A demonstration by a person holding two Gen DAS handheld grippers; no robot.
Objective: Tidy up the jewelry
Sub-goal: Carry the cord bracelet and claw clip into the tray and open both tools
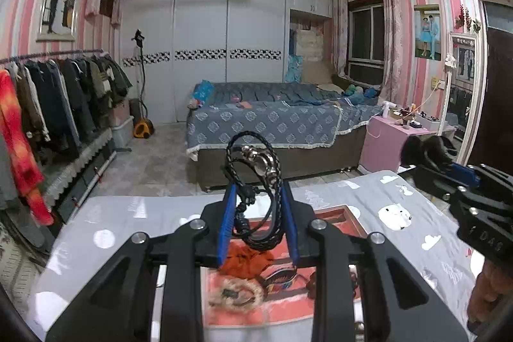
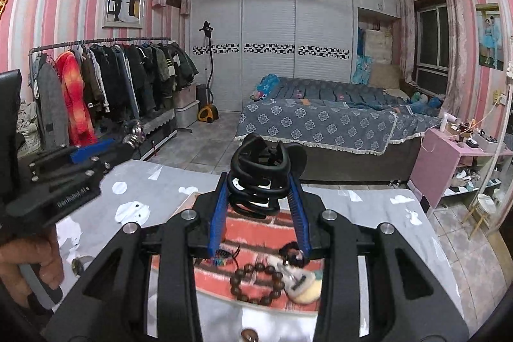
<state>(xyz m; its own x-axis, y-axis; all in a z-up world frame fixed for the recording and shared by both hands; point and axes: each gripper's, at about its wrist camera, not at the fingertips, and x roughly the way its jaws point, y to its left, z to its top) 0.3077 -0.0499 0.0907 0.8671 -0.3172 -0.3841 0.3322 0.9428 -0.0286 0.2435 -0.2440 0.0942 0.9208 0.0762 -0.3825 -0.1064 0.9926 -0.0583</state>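
Observation:
My left gripper (image 1: 258, 197) is shut on a black braided cord bracelet with silver beads (image 1: 256, 169), held up above a red jewelry tray (image 1: 348, 213). An orange scrunchie (image 1: 247, 262) and a fuzzy tan scrunchie (image 1: 234, 294) lie in the tray. My right gripper (image 2: 261, 191) is shut on a black claw hair clip (image 2: 261, 175), held above the same tray (image 2: 250, 233). A brown wooden bead bracelet (image 2: 256, 284), a beige puff (image 2: 307, 287) and a black hair tie (image 2: 293, 252) lie below it. Each gripper shows in the other's view, the right (image 1: 449, 169) and the left (image 2: 96, 149).
The tray sits on a table with a grey patterned cloth (image 1: 394, 207). Beyond are a bed (image 1: 272, 124), a clothes rack (image 2: 105, 79), a pink nightstand (image 2: 449, 162) and a garment steamer (image 2: 208, 111). A small round object (image 2: 248, 335) lies at the table's near edge.

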